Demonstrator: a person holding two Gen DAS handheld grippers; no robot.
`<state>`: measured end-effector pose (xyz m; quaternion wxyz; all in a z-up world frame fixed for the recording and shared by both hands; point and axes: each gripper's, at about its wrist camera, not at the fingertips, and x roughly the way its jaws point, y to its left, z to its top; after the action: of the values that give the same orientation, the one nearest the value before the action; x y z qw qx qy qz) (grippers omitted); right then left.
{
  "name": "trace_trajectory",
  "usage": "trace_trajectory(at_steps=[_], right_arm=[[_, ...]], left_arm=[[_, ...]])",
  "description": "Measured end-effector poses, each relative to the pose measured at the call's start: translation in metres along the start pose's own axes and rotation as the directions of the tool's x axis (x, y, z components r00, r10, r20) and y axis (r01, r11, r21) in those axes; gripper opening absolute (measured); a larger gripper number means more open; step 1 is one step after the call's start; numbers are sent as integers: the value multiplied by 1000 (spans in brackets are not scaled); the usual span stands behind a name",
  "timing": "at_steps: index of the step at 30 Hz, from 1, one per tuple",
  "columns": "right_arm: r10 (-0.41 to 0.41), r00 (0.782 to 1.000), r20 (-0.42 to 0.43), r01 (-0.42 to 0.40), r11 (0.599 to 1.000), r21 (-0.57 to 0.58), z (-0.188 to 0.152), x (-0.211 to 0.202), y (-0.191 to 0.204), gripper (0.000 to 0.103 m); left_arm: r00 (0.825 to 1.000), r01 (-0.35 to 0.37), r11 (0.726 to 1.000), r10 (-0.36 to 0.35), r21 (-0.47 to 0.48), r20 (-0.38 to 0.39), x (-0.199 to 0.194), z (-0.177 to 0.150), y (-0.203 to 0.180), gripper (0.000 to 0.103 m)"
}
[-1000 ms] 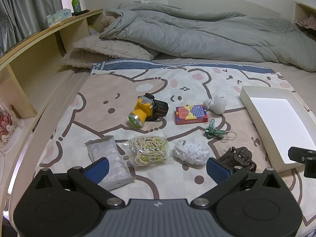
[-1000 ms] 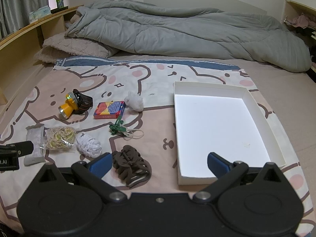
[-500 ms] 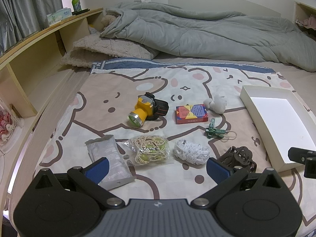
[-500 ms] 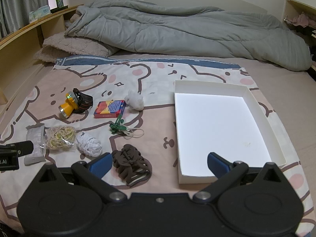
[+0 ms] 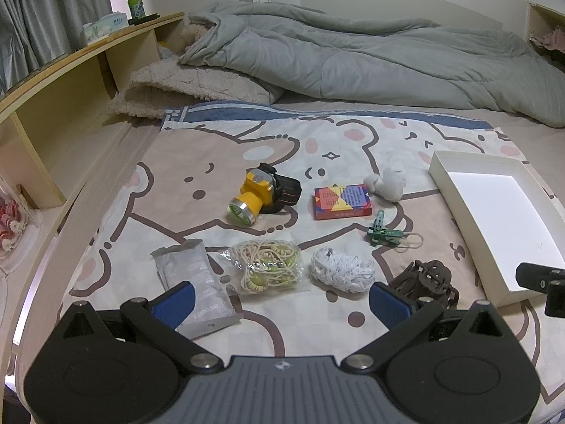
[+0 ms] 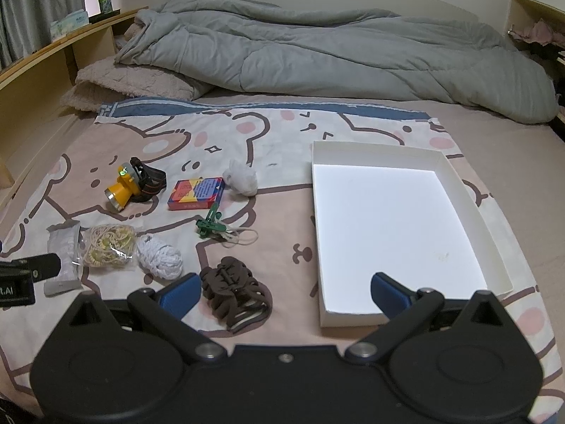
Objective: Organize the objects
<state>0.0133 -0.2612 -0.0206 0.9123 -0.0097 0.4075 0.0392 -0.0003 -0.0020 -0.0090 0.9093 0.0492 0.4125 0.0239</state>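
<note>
Grippers hovered over a bed spread with a cartoon-bear blanket [image 5: 219,162], both released and holding nothing — the left gripper [image 5: 280,300] low above the near row of clutter, the right gripper [image 6: 282,291] straddling the near left corner of a shallow white box [image 6: 469,194] that sat empty on the blanket's right side.

Objects awaiting sorting lay in two loose rows to the left of the box. In the far row sat a yellow headlamp [image 5: 256,198] with its black strap, a colourful card box [image 5: 342,200] beside it, and a small white plush toy [image 5: 386,184] just beyond that. A green clothespin [image 5: 381,231] rested nearer, touching a loop of rubber band [image 5: 411,240]. In the near row, from left to right, were a grey foil packet [image 5: 196,279], a clear bag of beige hair ties [image 5: 268,265], a white knitted bundle [image 5: 340,274] and a brown hair claw [image 6: 235,288] — the last lying just beside the right gripper's left finger [image 6: 178,291], not gripped.

A rumpled grey duvet [image 5: 353,53] covered the far end of the bed, with a wooden shelf [image 5: 70,70] along the left carrying a green bottle [image 5: 134,0].
</note>
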Motion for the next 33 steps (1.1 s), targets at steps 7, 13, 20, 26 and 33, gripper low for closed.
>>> trace_trajectory(at_steps=[7, 13, 20, 26, 33], right_arm=[[1, 1000, -1, -1, 1000, 0, 0, 0, 0, 103], [1, 1000, -1, -1, 1000, 2, 0, 1, -1, 103], [2, 1000, -4, -2, 1000, 3, 0, 1, -1, 103], [1, 1000, -5, -1, 1000, 2, 0, 1, -1, 103], [7, 1000, 1, -7, 1000, 4, 2, 1, -1, 103]], left_arm=[[1000, 1, 1000, -1, 0, 0, 0, 0, 0, 103], [1000, 0, 1000, 0, -1, -1, 0, 0, -1, 103], [1000, -1, 1000, 1, 0, -1, 0, 0, -1, 103], [1000, -1, 1000, 1, 0, 0, 0, 1, -1, 103], [1000, -15, 1000, 15, -17, 22, -3, 5, 5, 103]])
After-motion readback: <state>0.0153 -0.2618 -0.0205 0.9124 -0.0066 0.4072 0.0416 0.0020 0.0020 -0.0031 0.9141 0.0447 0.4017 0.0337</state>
